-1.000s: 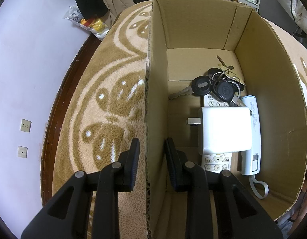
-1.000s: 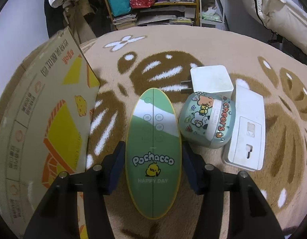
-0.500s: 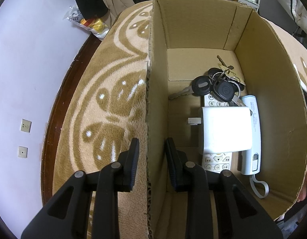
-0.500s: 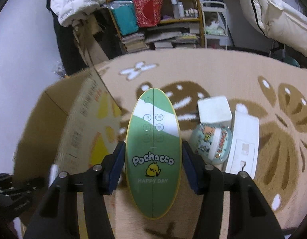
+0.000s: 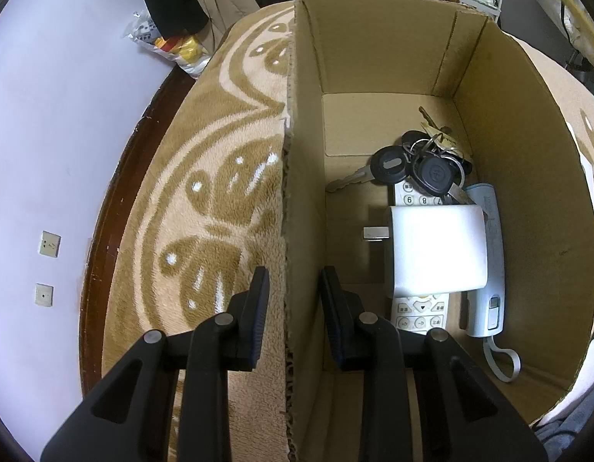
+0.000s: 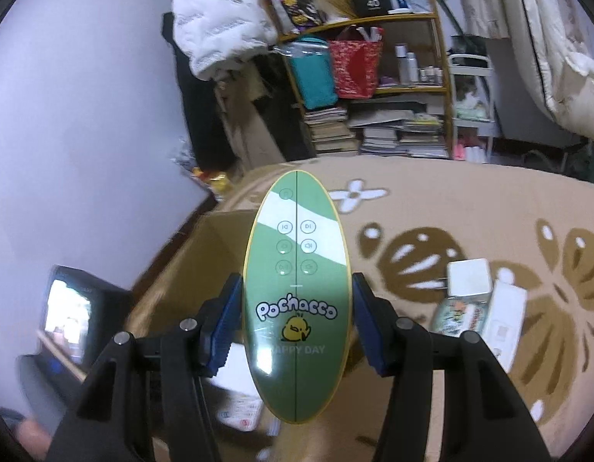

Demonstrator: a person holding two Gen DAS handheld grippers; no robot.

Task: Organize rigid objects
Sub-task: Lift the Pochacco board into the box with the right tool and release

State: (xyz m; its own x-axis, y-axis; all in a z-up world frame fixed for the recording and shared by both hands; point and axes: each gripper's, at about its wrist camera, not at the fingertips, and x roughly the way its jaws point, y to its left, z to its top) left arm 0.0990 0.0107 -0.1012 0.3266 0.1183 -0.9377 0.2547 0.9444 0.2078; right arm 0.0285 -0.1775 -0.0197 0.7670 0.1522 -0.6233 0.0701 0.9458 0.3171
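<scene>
The sorting is sitting partway through. Inside the cardboard box (image 5: 393,61) a bunch of car keys (image 5: 416,165), a white power adapter (image 5: 437,248), a remote control (image 5: 420,313) beneath it and a pale blue-white handheld device with a wrist strap (image 5: 489,254) are already lying on the box floor, crowded toward 3 o'clock in the left wrist view. The left claw (image 5: 293,304) is straddling the box's near wall, one finger outside over the carpet (image 5: 220,177) and one inside; the jaws are standing narrow, and they appear to be pinching that wall to steady it.

The right claw (image 6: 297,323) is gripping a green oval Pochacco speaker (image 6: 297,292) by its long edges, holding it in the air. Still waiting on the carpet, at 3 o'clock in the right wrist view, are a second white adapter (image 6: 468,277), a cartoon-printed case (image 6: 456,313) and a white rectangular device (image 6: 504,315).

Against the frames from a second back, the speaker is riding much higher: then it was sitting just over the carpet beside those three items, and now the shelves (image 6: 373,23) fill the background and the box is passing below the claw. The left wrist view is looking unchanged.
</scene>
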